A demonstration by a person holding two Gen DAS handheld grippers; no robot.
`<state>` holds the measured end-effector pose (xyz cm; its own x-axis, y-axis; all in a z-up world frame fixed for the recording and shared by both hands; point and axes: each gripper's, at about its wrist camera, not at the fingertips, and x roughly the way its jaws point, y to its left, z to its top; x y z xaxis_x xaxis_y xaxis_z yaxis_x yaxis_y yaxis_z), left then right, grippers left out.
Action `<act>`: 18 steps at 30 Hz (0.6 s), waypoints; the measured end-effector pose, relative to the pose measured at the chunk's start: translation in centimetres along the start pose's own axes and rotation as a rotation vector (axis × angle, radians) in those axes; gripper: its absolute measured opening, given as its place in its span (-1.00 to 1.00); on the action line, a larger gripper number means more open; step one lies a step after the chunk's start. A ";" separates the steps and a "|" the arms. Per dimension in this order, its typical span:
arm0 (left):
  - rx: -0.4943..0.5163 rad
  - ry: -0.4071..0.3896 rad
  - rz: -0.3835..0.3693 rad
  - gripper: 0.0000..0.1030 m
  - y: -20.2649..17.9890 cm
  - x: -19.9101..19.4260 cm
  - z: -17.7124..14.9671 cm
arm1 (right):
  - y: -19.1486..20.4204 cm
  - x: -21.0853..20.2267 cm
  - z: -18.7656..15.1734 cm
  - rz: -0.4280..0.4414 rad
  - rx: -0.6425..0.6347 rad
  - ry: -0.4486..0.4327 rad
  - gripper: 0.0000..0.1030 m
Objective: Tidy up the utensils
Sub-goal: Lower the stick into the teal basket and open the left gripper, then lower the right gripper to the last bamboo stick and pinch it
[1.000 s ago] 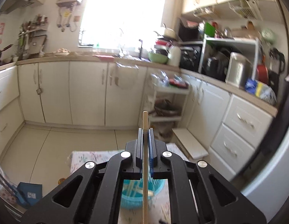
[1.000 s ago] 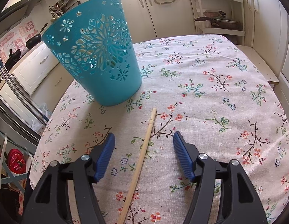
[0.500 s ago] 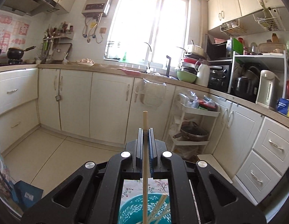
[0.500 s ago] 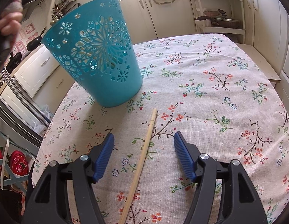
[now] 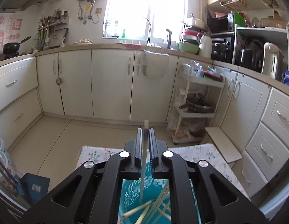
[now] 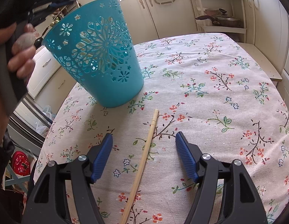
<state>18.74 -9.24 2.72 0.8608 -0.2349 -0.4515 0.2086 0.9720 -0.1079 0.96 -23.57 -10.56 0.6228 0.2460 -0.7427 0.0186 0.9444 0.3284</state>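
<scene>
Several chopsticks [image 5: 155, 205] already inside teal basket [image 6: 99, 59]. Left gripper [image 5: 145, 145] above basket, jaws opening, seemingly just releasing another chopstick [image 5: 143, 160]. Right gripper [image 6: 144, 156] open astride last chopstick [image 6: 144, 156] on tablecloth [image 6: 219, 93] beside basket.

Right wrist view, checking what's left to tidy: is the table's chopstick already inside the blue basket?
No, the chopstick lies on the tablecloth, outside the basket.

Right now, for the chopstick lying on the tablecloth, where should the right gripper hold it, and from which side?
Grip the chopstick mid-shaft, from above. It lies flat between the open right gripper fingers, so they can close across it.
</scene>
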 end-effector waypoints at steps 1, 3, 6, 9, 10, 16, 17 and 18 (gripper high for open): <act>0.001 0.003 0.005 -0.68 0.2 -0.5 -0.2 | 0.0 0.0 0.0 0.000 0.000 -0.001 0.31; -0.002 -0.002 0.022 -0.17 0.7 -1.6 -0.7 | 0.0 0.0 0.0 -0.002 -0.001 0.000 0.31; -0.016 -0.040 0.055 0.11 2.2 -4.6 -1.4 | 0.1 0.0 0.0 -0.007 -0.007 0.001 0.31; -0.048 -0.056 0.100 0.40 4.2 -7.6 -3.2 | 0.3 0.0 -0.1 -0.015 -0.013 0.002 0.31; -0.065 -0.054 0.122 0.45 4.9 -8.4 -4.2 | 0.4 0.0 -0.1 -0.023 -0.018 0.002 0.31; -0.147 0.143 0.163 0.56 8.9 -7.6 -11.2 | 1.2 -0.1 -0.4 -0.087 -0.056 0.012 0.31; -0.166 0.201 0.160 0.56 9.4 -6.6 -12.5 | 1.4 0.0 -0.5 -0.100 -0.068 0.015 0.31; -0.179 0.238 0.163 0.56 9.8 -5.8 -13.5 | 1.7 0.1 -0.6 -0.120 -0.087 0.018 0.27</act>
<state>9.47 1.66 -7.69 0.7394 -0.0896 -0.6673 -0.0261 0.9865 -0.1614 0.60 -21.81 -10.38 0.6058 0.1335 -0.7844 0.0240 0.9823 0.1857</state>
